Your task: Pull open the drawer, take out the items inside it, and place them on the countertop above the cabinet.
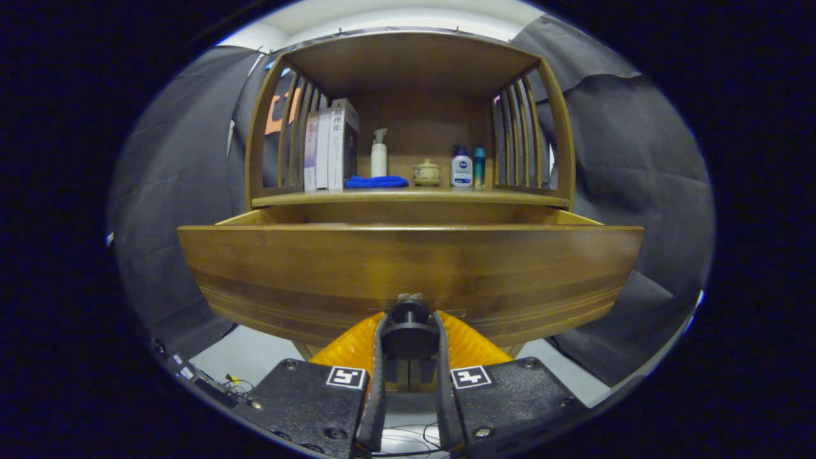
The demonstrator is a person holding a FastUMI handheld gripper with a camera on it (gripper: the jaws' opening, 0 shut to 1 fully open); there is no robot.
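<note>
Drawer knob (409, 317) between jaws (clamped)

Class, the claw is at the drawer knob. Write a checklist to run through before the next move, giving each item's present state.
1. Claw shut on the knob: ok.
2. Drawer pulled out from the cabinet: ok.
3. Items inside the drawer located: cannot tell, the drawer front hides them.
4. Bare countertop along the front edge, ahead of the blue cloth: ok.
5. Bottles and books standing upright, out of the way: ok.
</note>
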